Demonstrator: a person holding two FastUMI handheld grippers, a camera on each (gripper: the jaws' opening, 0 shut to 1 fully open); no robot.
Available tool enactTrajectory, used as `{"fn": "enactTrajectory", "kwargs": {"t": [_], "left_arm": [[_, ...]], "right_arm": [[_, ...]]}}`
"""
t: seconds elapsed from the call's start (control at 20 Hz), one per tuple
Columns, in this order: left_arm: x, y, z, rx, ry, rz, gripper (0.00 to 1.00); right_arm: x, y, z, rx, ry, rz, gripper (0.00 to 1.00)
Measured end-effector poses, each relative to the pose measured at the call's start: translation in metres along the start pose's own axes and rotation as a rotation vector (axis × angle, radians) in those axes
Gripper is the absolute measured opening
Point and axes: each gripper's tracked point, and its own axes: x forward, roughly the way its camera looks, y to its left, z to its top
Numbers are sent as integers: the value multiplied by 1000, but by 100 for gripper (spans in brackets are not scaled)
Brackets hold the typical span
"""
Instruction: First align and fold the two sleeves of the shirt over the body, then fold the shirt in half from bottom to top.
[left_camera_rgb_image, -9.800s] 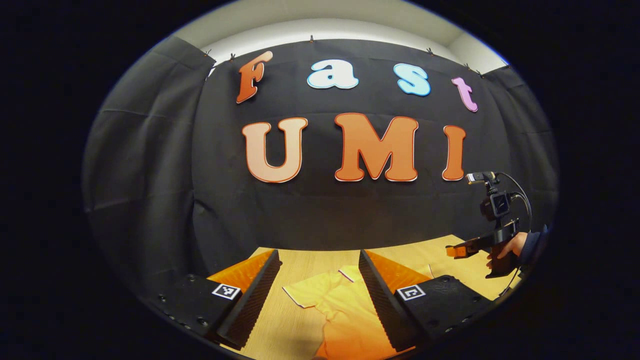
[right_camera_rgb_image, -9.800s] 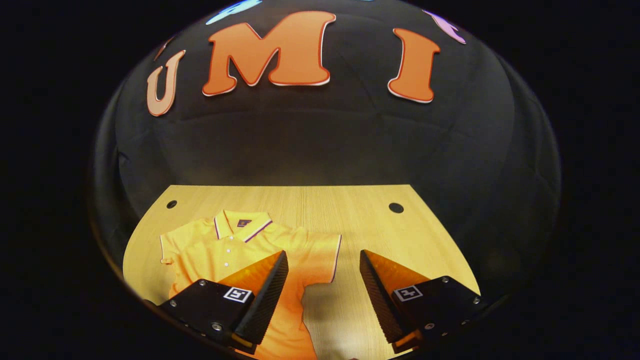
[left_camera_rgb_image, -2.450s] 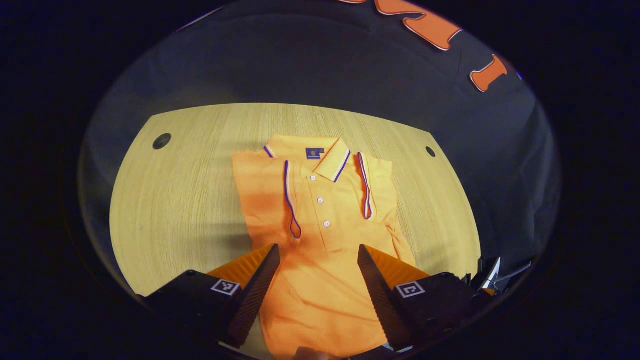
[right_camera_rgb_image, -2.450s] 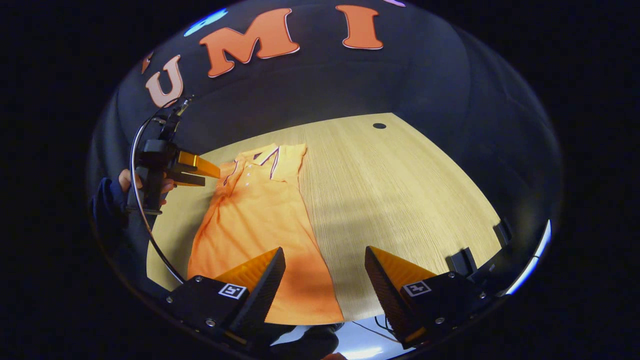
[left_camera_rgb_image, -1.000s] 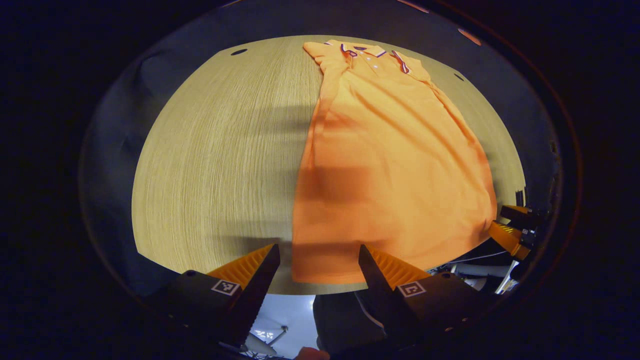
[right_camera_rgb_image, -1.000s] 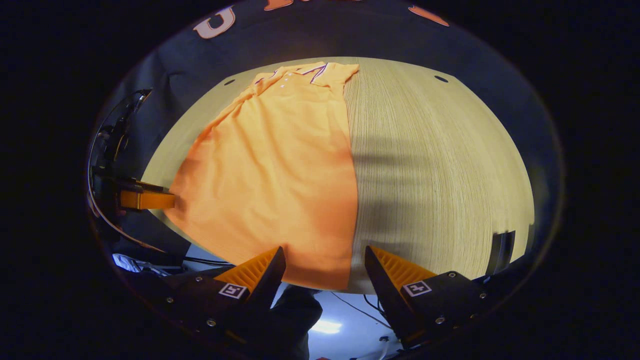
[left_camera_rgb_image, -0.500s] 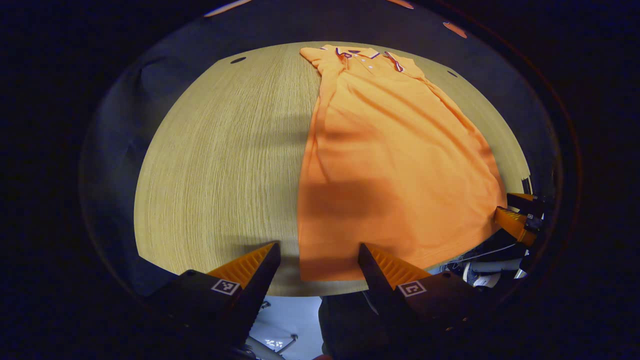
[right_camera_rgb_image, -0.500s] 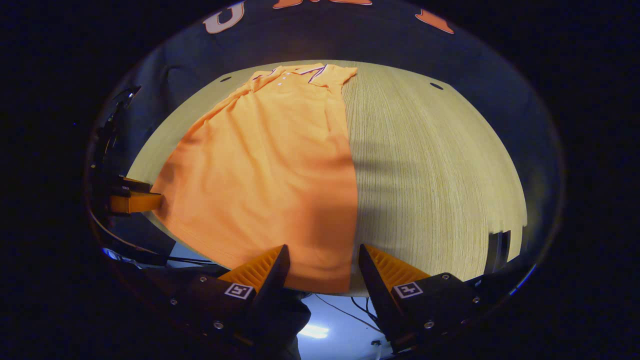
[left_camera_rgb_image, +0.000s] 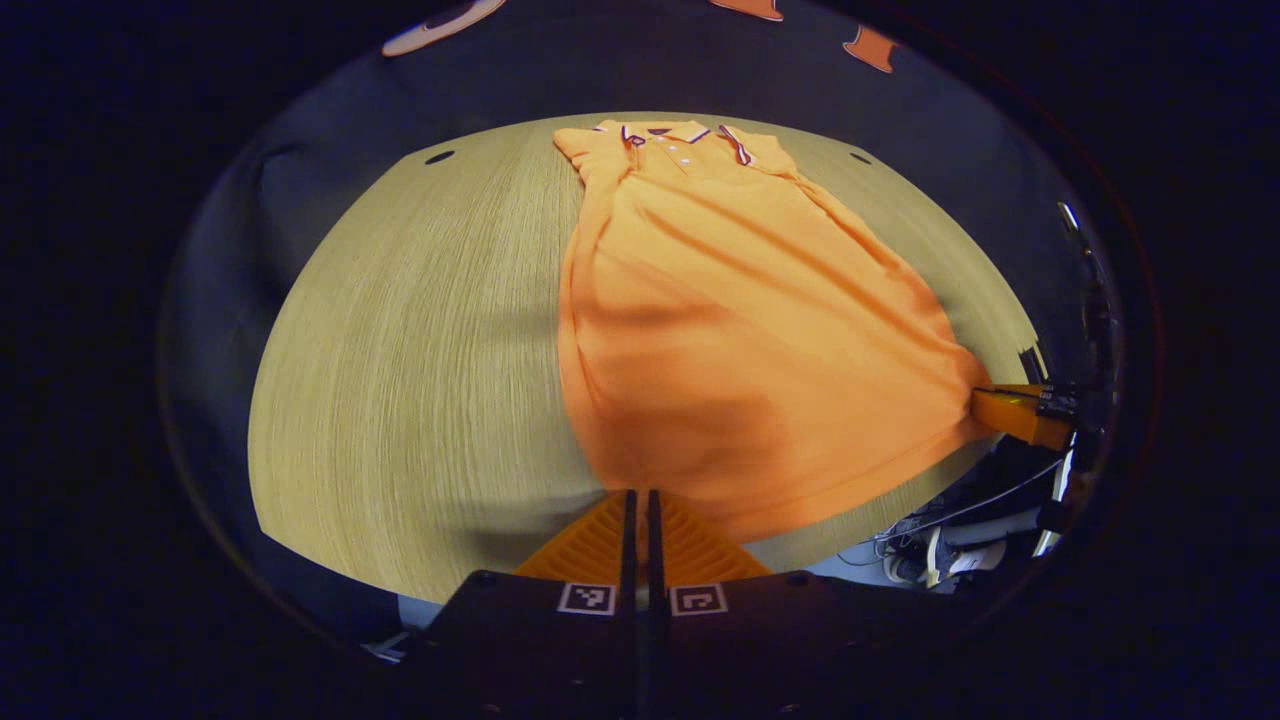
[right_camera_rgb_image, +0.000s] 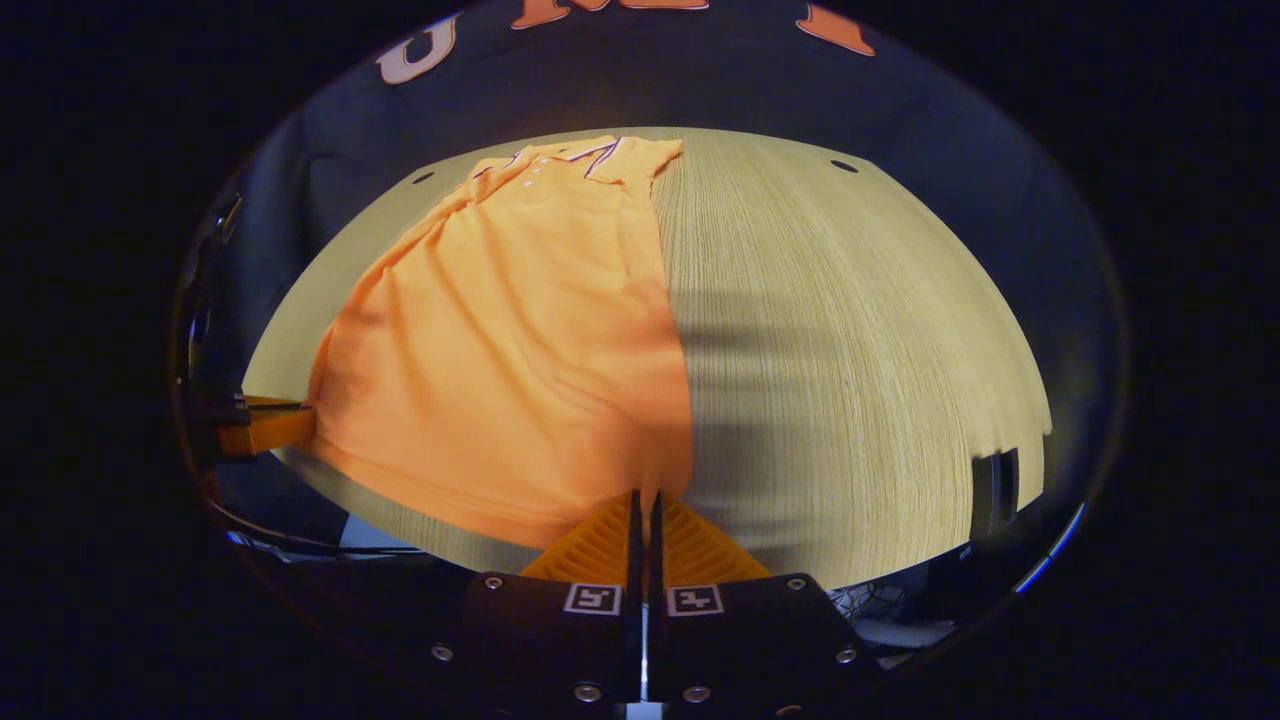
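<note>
An orange polo shirt (left_camera_rgb_image: 740, 330) lies flat on the wooden table (left_camera_rgb_image: 400, 380), collar (left_camera_rgb_image: 665, 135) at the far end and both sleeves folded in over the body. My left gripper (left_camera_rgb_image: 640, 492) is shut on the shirt's near left hem corner at the table's front edge. Off to the right, the other gripper (left_camera_rgb_image: 1020, 415) pinches the opposite hem corner. In the right gripper view the shirt (right_camera_rgb_image: 520, 340) stretches away to the left, and my right gripper (right_camera_rgb_image: 645, 495) is shut on its near right hem corner. The other gripper (right_camera_rgb_image: 265, 425) grips the far-left corner.
Bare table (right_camera_rgb_image: 850, 350) spreads to the right of the shirt, with small round holes (right_camera_rgb_image: 843, 166) (left_camera_rgb_image: 438, 157) near the far corners. A dark bracket (right_camera_rgb_image: 988, 495) sits at the front right edge. Cables (left_camera_rgb_image: 950, 540) hang below the front edge.
Both grippers were open over the hem corners half a second ago; both have now closed on the shirt's bottom corners, and the hem is slightly gathered toward them.
</note>
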Motion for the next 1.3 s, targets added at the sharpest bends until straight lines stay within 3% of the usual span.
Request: {"fn": "enactTrajectory", "kwargs": {"t": [0.1, 0.15, 0.35, 0.4, 0.7, 1.15, 1.3], "left_arm": [[0, -1, 1, -34, -18, -12, 8], [1, -2, 1, -32, -9, -21, 1], [-2, -3, 10, -56, -33, -44, 1], [-4, -3, 13, -67, -38, -49, 1], [-15, -7, 41, -108, -94, -84, 1], [-44, -6, 102, -173, -208, -95, 1], [-49, -2, 130, -164, -235, -99, 1]], "right_arm": [[0, 15, 1, 58, 27, 70, 7], [-1, 25, 0, 78, 43, 122, 7], [1, 43, 17, 219, 17, 230, 5], [-10, 52, 23, 275, 3, 299, 1], [-26, 61, 42, 411, -18, 453, 1], [-56, 50, 94, 476, -174, 567, 0], [-59, 47, 127, 470, -211, 561, 0]]}}
